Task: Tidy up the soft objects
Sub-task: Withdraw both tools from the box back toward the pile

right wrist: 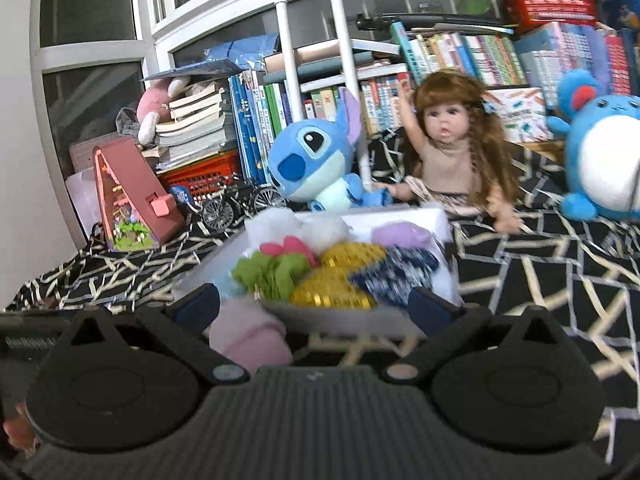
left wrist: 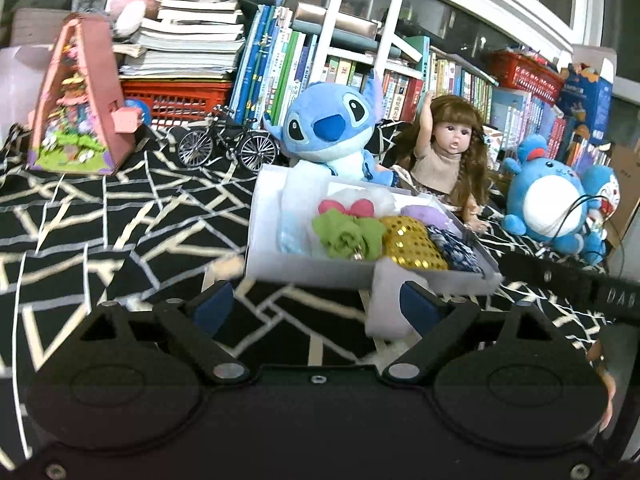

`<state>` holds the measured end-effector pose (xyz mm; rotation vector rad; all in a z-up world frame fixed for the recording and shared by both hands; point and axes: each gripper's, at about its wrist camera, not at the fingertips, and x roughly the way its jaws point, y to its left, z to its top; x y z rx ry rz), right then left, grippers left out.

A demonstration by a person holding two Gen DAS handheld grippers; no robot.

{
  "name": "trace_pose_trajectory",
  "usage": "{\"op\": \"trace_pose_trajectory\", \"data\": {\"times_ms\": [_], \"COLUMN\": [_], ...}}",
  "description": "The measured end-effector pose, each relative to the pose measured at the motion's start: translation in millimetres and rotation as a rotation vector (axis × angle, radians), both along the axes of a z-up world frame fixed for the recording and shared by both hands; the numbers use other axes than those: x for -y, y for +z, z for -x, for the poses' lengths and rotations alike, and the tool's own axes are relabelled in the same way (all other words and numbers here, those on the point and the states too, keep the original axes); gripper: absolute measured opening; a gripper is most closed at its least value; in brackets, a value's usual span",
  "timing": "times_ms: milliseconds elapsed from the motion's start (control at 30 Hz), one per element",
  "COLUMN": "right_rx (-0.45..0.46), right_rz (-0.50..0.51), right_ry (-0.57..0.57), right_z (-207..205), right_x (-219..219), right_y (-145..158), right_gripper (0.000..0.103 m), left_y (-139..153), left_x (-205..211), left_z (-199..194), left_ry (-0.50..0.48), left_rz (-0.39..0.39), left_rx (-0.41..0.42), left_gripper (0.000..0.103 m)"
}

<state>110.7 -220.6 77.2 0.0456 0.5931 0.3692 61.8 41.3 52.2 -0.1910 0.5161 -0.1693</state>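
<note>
My left tongs (left wrist: 314, 300) are spread wide with nothing pinched, and so are my right tongs (right wrist: 314, 306); both hang just short of the near wall of the white box (left wrist: 304, 270), which sits on the black patterned cloth (left wrist: 120, 220) in front of the blue plush (left wrist: 332, 128) and the doll (left wrist: 448, 148). A pale soft piece (left wrist: 390, 300) lies outside the box, against its near wall, right beside my left tongs' right pad; from the right tongs it looks pinkish (blurred, so I can't say what it is) and sits by their left pad. The worry, as I judge it, is that piece: if I reach with jaws this wide I could catch the box's wall along with it and drag or tip the box, spilling the green cloth flower (left wrist: 346, 234), the gold sequin pouch (left wrist: 414, 246) and the navy patterned cloth (left wrist: 456, 250) already packed inside. The fill also stands above the wall, so pressing another piece on top could push something over the edge. The box's long axis runs from my side away toward the plush and doll, slightly skewed, open side up.
</note>
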Motion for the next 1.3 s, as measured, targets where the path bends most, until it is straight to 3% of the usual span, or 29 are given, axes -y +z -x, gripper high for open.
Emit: {"op": "trace_pose_trajectory", "data": {"times_ms": [267,400,567,933,1300], "right_rx": [-0.009,0.013,0.023,-0.016,0.004], "right_rz": [-0.073,-0.101,-0.079,-0.068,-0.022], "right_ry": [-0.055,-0.102,-0.124,-0.073,-0.024], "right_z": [56,77,90,97,102], "right_x": [21,26,21,6,-18], "right_y": [-23,-30,-39,-53,-52], "right_gripper": [0.101,0.098,0.093,0.084,0.084], "left_y": [-18,-27,-34,-43,-33], "left_x": [4,11,23,28,9], "left_z": [57,68,72,68,68], "left_ry": [-0.027,-0.069,-0.116,-0.147,-0.048], "left_rz": [-0.016,0.005,-0.024,0.000,-0.038], "left_rx": [0.008,-0.016,-0.014,-0.054,-0.006], "left_gripper": [0.091,0.086,0.079,0.030,0.030]}}
